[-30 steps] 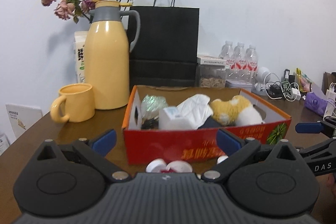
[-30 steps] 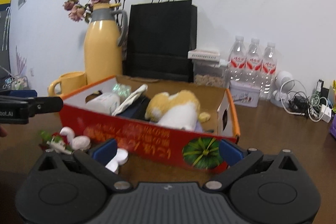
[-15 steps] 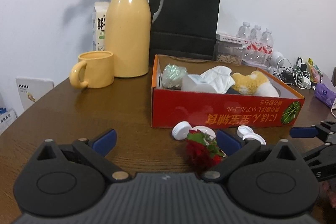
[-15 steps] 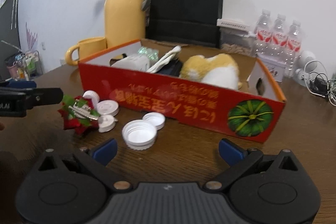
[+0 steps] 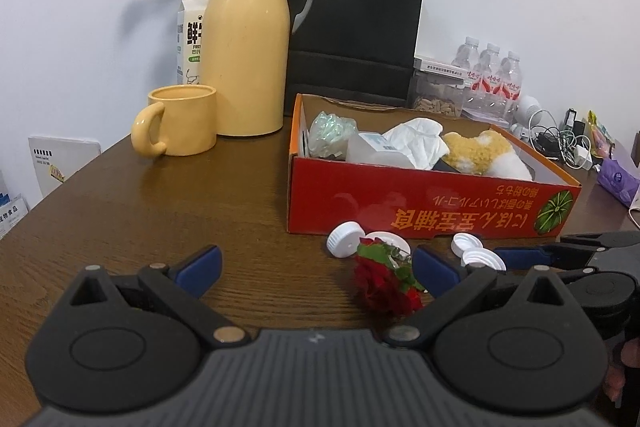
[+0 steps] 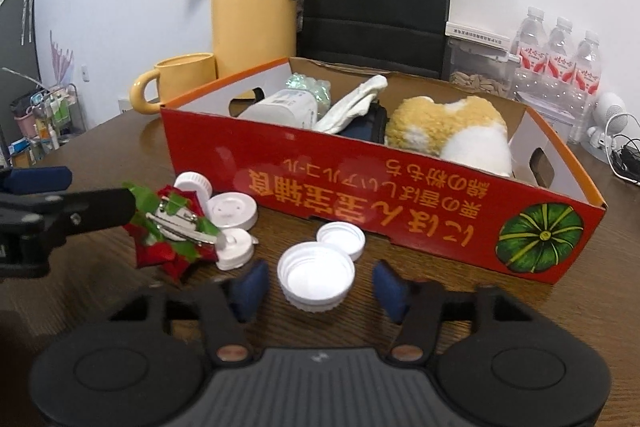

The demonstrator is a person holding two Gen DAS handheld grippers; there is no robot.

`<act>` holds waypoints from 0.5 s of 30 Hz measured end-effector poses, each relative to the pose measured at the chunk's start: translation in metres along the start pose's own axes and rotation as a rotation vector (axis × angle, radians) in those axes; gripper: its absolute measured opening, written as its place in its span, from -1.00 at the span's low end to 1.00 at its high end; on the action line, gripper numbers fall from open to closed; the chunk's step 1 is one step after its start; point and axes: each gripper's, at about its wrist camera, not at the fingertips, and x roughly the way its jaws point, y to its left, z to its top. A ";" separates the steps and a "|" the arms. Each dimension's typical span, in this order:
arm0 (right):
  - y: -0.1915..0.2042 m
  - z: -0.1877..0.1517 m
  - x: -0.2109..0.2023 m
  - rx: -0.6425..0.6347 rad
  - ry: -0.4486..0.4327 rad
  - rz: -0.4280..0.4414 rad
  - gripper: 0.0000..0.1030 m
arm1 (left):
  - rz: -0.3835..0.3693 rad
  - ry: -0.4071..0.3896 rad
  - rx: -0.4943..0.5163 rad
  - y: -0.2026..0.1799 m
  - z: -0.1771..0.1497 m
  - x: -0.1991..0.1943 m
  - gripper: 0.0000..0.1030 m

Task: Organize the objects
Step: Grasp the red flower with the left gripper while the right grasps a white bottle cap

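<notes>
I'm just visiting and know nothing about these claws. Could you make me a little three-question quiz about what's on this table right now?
1. True or false: the large white cap lies between the right claw fingers, open side up.
2. What sits beside the yellow jug: A) a yellow mug, B) a glass bowl, C) a kettle?
3. Which soft toy colour shows inside the red box?

Key: 1 true; 2 A; 3 yellow and white, on the plush toy.

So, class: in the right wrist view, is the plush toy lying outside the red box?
No, the plush toy lies inside the red box, beside the white cloth.
</notes>
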 end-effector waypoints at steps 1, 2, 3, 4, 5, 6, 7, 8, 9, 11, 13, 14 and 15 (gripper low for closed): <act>0.000 0.001 0.001 -0.001 0.000 0.000 -0.21 | 0.001 0.001 0.000 -0.001 0.000 0.000 1.00; 0.000 0.001 0.000 0.000 -0.002 0.000 -0.24 | 0.003 0.001 0.000 0.000 0.000 0.000 1.00; 0.000 0.001 0.000 -0.001 -0.003 0.000 -0.24 | 0.005 0.000 -0.002 -0.001 0.000 0.001 1.00; 0.000 0.001 0.000 -0.003 -0.005 0.001 -0.24 | 0.007 -0.001 -0.004 0.000 0.000 0.001 1.00; 0.001 0.001 -0.001 -0.005 -0.011 0.002 -0.24 | 0.008 -0.002 -0.005 0.000 0.000 0.001 1.00; 0.002 0.001 -0.003 -0.011 -0.023 0.001 -0.24 | 0.010 -0.002 -0.005 0.000 -0.001 0.001 1.00; 0.002 0.001 -0.005 -0.017 -0.035 -0.002 -0.24 | 0.011 -0.003 -0.005 -0.001 -0.001 0.001 1.00; 0.004 0.000 -0.008 -0.024 -0.052 -0.009 -0.24 | 0.008 -0.001 -0.004 0.000 -0.001 0.002 1.00; 0.004 0.000 -0.010 -0.031 -0.066 -0.014 -0.24 | 0.008 0.000 -0.003 -0.001 -0.001 0.002 1.00; 0.004 -0.001 -0.014 -0.041 -0.093 -0.024 -0.24 | 0.015 0.002 0.001 -0.002 -0.002 0.003 1.00; 0.002 -0.001 -0.018 -0.043 -0.112 -0.028 -0.24 | 0.019 0.003 0.006 -0.003 -0.002 0.004 1.00; 0.000 -0.001 -0.021 -0.038 -0.122 -0.027 -0.24 | 0.020 0.002 0.008 -0.004 -0.002 0.004 1.00; -0.002 -0.001 -0.024 -0.034 -0.133 -0.030 -0.24 | 0.019 0.001 0.010 -0.005 -0.002 0.004 1.00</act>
